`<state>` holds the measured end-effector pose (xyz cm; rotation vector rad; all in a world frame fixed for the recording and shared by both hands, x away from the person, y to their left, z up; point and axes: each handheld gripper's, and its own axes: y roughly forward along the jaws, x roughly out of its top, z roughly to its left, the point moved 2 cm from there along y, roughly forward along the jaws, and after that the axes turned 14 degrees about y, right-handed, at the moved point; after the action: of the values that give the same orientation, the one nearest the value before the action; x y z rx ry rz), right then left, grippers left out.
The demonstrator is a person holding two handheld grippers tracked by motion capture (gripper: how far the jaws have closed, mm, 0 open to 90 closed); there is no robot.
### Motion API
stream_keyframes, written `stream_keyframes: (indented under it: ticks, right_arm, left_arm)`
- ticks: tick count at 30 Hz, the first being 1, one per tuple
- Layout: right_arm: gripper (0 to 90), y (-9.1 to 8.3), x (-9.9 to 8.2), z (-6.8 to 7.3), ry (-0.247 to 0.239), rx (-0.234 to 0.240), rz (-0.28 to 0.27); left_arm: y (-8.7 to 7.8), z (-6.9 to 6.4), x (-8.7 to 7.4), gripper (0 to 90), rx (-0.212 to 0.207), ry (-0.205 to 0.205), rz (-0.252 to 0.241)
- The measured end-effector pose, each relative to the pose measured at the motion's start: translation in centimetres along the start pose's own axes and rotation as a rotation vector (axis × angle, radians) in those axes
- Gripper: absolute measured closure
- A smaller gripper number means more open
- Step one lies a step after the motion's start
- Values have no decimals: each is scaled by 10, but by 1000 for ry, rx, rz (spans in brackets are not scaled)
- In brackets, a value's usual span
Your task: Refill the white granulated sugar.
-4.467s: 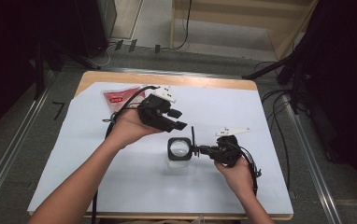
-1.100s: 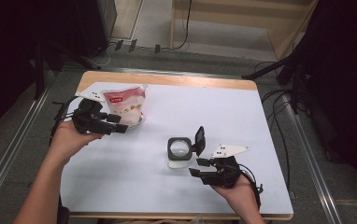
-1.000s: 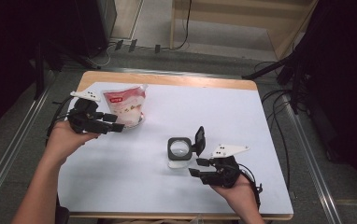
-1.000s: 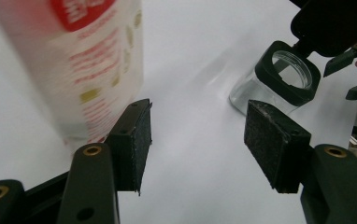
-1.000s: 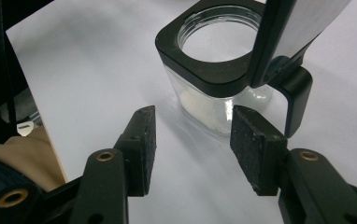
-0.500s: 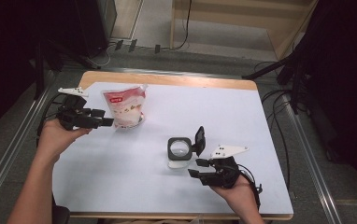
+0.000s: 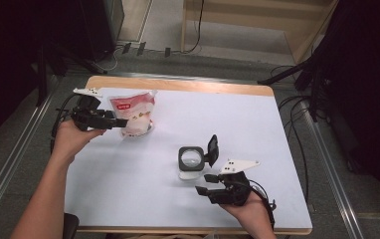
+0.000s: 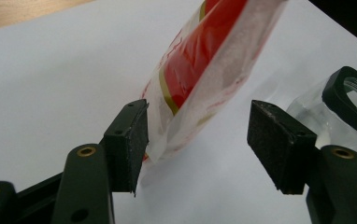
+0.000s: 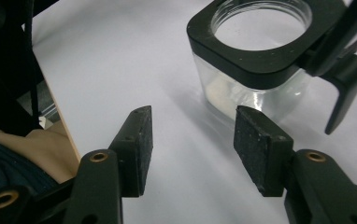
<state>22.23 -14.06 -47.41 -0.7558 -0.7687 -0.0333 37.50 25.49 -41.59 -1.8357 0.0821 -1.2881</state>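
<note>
The soft red-and-clear plastic pouch (image 7: 133,115) stands near the table's far left corner, between the left gripper's (image 8: 197,135) open jaws. It looks light and floppy, so pinch its flat edge. The right gripper (image 9: 193,140) waits open beside the clear jar with the black flip lid (image 7: 192,160).

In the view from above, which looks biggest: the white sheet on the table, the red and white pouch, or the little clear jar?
1. white sheet, by far the largest
2. red and white pouch
3. clear jar, a little smaller than the pouch, even with its open black lid
</note>
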Motion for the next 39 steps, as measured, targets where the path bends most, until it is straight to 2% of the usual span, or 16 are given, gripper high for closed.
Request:
stream_keyframes:
  ticks: [1,3,8,15,18,20,23,25,28,30,33,39]
  right_arm:
    - [470,1,0,1,0,-2,2]
    - [466,2,-1,2,-2,1,4]
    - [465,4,-3,6,-22,5,13]
    - [448,9,0,16,-47,36,4]
    - [445,12,2,22,-62,50,1]
    - [445,16,3,27,-72,62,5]
    - [444,24,4,31,-87,68,20]
    - [445,28,5,34,-88,77,24]
    - [452,31,8,39,-85,80,32]
    - [451,32,13,43,-83,85,18]
    - [451,34,20,46,-67,75,5]
    - [445,41,28,52,-90,59,0]
  left_arm:
    - [3,0,1,422,12,16,8]
    - [8,1,2,440,23,16,23]
    - [17,4,4,438,32,23,14]
    - [26,9,2,510,36,-4,-40]
    - [28,10,0,596,30,-51,-70]
    - [28,10,0,641,23,-57,-67]
    - [28,8,0,723,43,-30,-60]
    - [28,7,0,784,48,-30,-52]
    - [29,11,-1,828,24,-72,-68]
    - [29,13,-1,860,9,-94,-70]
    - [29,13,0,883,1,-95,-69]
    - [24,15,2,895,6,-132,-56]
